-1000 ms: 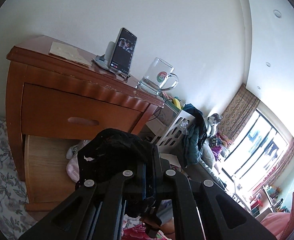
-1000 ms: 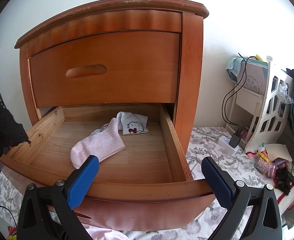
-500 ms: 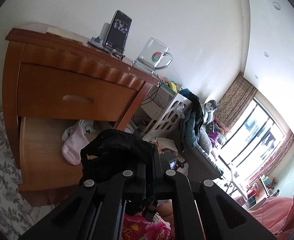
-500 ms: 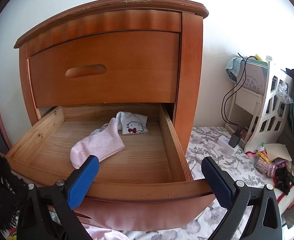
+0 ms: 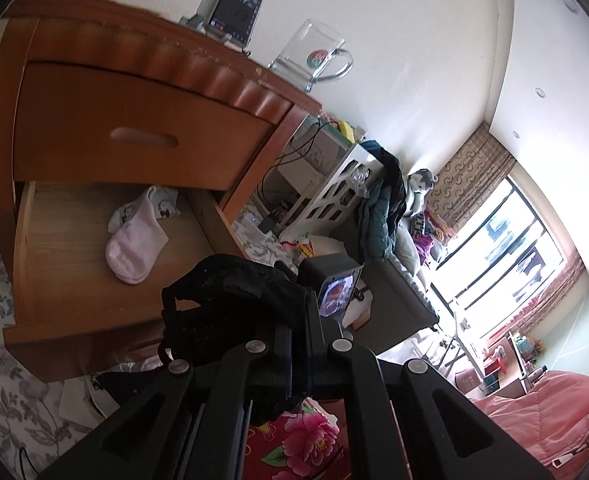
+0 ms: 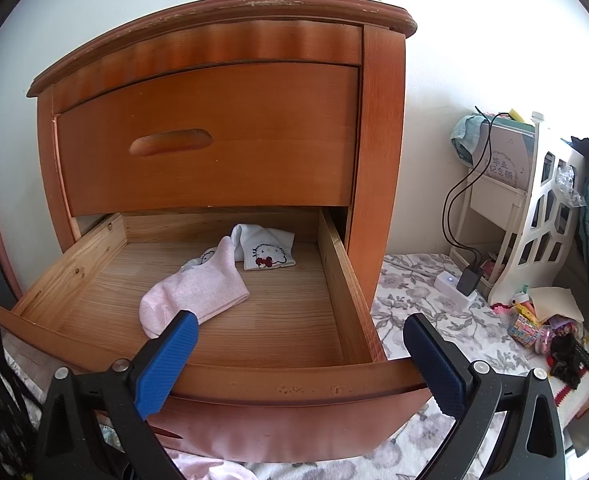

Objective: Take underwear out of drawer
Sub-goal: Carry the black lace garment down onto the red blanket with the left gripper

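Left tool [image 5: 294, 334] clamped on black lace underwear [image 5: 234, 300], bunched over its fingers, held outside and in front of open lower drawer [image 6: 334, 280] of wooden nightstand [image 6: 382, 160]. Right tool [image 6: 298, 348] spread wide, empty, at drawer front. Pink sock [image 6: 198, 292] and white cartoon-cat sock [image 6: 266, 248] lie inside drawer.

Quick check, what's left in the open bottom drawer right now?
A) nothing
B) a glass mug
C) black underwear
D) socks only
D: only a pink sock and white cartoon-print socks lie in the drawer; the black underwear is outside it, clamped in the left tongs, while the right tongs are open.
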